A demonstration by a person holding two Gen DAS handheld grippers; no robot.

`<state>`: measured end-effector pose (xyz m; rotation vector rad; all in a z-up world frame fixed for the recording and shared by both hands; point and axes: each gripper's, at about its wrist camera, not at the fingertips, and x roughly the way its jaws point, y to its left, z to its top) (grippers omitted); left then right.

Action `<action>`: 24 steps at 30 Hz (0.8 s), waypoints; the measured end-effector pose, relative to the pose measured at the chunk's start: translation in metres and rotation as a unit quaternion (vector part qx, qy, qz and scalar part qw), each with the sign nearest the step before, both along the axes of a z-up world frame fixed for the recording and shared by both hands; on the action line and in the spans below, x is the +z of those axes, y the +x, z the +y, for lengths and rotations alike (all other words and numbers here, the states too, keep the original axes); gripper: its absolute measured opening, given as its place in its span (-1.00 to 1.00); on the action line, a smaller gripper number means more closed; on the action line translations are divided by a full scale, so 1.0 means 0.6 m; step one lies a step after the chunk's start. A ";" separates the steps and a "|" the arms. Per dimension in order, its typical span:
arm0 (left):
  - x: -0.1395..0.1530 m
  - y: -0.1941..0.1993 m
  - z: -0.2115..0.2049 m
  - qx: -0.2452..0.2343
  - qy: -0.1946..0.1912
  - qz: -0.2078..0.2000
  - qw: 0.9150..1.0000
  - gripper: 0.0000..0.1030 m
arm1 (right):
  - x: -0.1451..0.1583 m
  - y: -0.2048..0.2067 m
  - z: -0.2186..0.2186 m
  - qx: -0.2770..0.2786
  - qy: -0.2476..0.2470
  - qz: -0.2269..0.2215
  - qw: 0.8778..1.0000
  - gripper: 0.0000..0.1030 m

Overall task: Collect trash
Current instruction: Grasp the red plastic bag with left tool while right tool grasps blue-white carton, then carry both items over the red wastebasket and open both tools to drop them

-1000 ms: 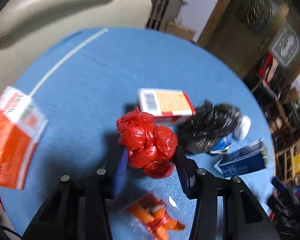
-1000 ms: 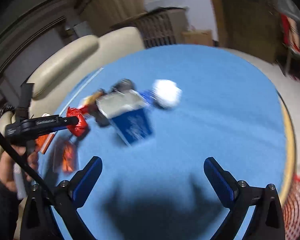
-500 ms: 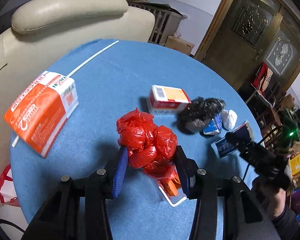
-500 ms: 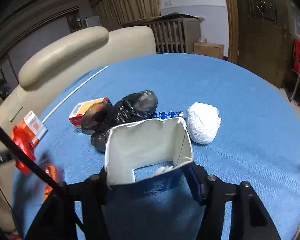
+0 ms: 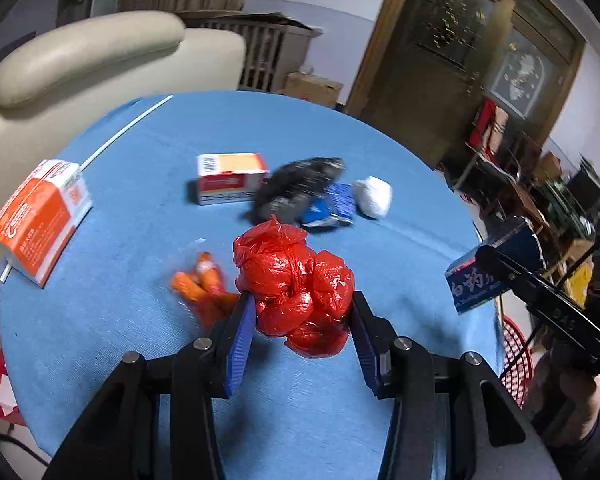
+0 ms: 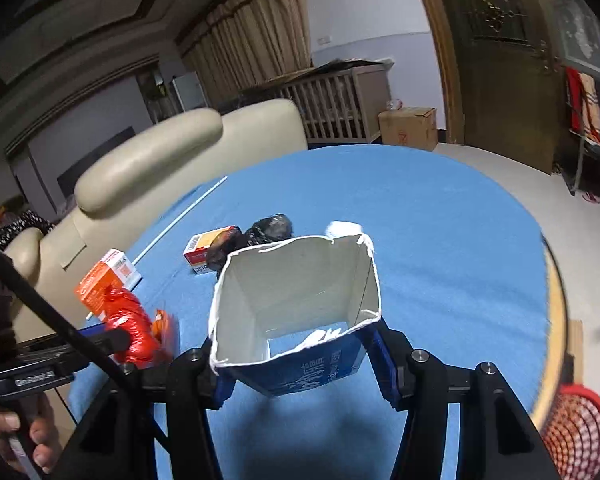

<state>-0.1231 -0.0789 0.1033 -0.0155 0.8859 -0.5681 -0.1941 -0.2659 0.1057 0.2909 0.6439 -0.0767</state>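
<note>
My left gripper is shut on a crumpled red plastic bag and holds it above the round blue table. The bag also shows in the right wrist view. My right gripper is shut on an open blue and white carton, held above the table; it also shows in the left wrist view. On the table lie an orange box, a red and orange box, a black bag, a blue wrapper, a white wad and an orange wrapper.
A red mesh basket stands on the floor at the table's right edge; it also shows in the left wrist view. A cream armchair stands behind the table. A white straw lies at the far left.
Both grippers have lifted higher with their loads. The right gripper closed on the blue carton and raised it off the table. The left one carried the red bag up, uncovering the orange wrapper.
</note>
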 end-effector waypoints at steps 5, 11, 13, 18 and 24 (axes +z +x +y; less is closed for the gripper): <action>0.007 -0.047 -0.045 -0.026 -0.001 -0.003 1.000 -0.06 | 0.006 -0.080 -0.030 -0.029 0.012 -0.005 1.000 0.14; 0.014 -0.099 -0.102 -0.059 0.013 -0.020 0.998 -0.06 | -0.005 -0.171 -0.082 -0.077 0.016 0.009 0.997 0.14; 0.015 -0.115 -0.120 -0.069 0.016 -0.023 0.997 -0.06 | -0.011 -0.194 -0.097 -0.089 0.016 0.016 0.996 0.14; 0.015 -0.144 -0.161 -0.091 0.026 -0.030 0.995 -0.06 | -0.026 -0.239 -0.133 -0.116 0.015 0.034 0.993 0.14; 0.017 -0.169 -0.207 -0.120 0.034 -0.038 0.991 -0.06 | -0.042 -0.289 -0.171 -0.147 0.016 0.050 0.988 0.14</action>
